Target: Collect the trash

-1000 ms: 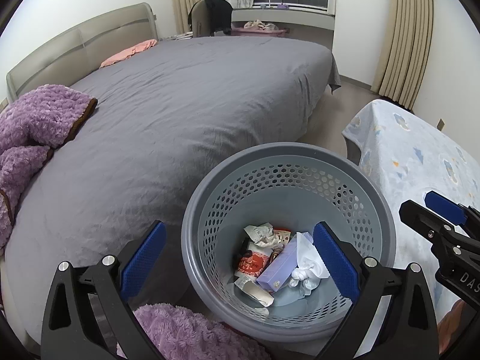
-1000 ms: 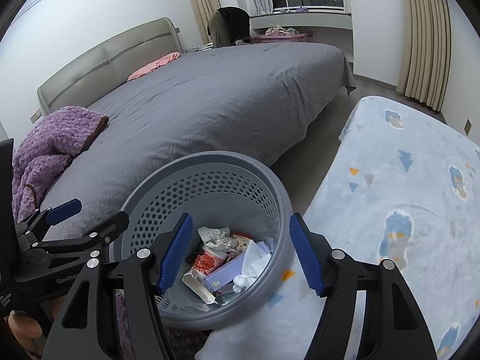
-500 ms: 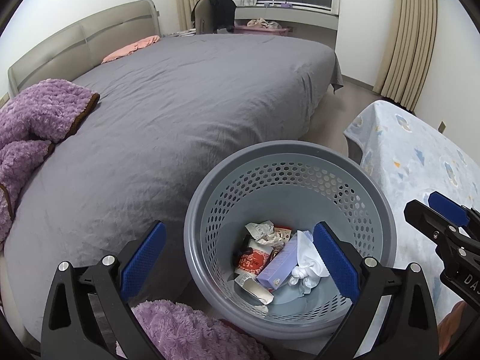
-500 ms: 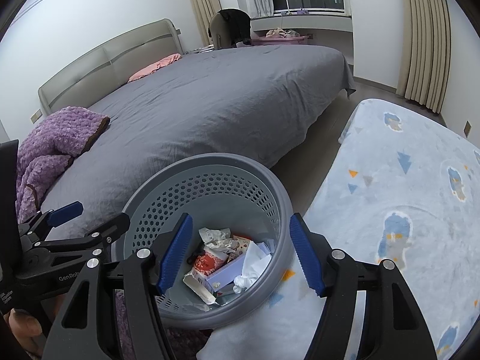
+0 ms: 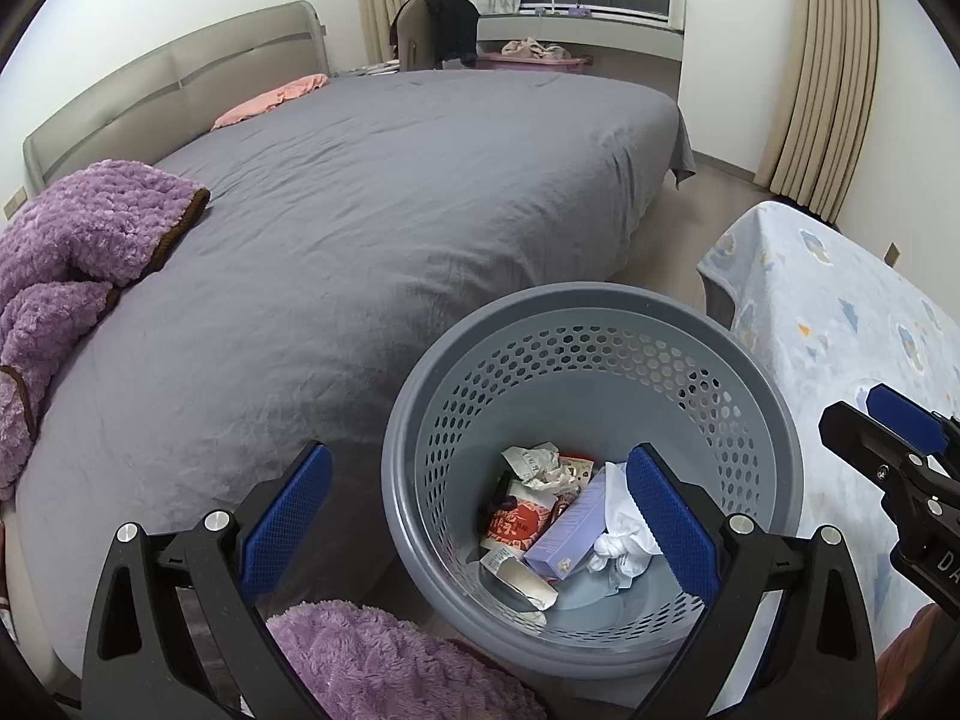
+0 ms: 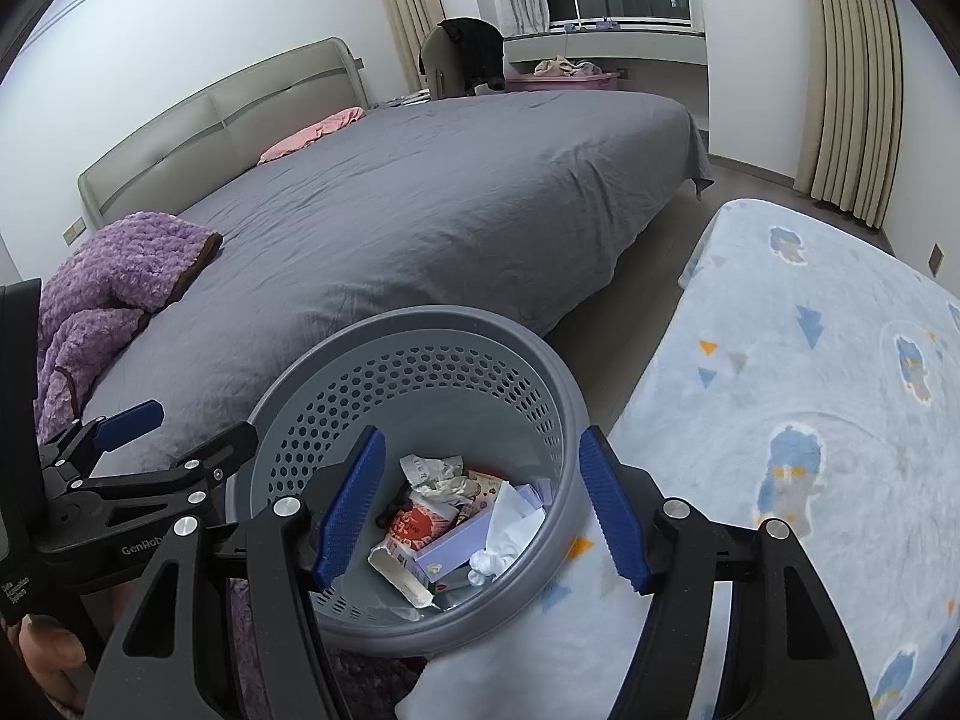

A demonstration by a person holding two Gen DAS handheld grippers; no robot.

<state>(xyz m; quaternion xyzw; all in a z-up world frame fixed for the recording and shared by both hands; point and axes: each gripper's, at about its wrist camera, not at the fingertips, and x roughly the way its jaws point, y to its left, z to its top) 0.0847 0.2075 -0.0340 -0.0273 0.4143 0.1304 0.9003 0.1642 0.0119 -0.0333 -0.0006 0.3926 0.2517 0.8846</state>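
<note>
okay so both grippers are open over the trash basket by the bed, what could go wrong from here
1. The gray basket stands squeezed between the bed and the blue blanket; a nudge from the left gripper or right gripper might tip it.
2. The white tissue is light and could slip out.
3. The purple throw beside the base might snag a finger.

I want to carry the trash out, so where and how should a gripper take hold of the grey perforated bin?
Probably by the smooth solid rim of the bin, coming down from above with one finger inside the wall and one outside. The bin stands upright and open-topped, its wall is thin, and its round body looks too wide for the open left gripper.
</note>
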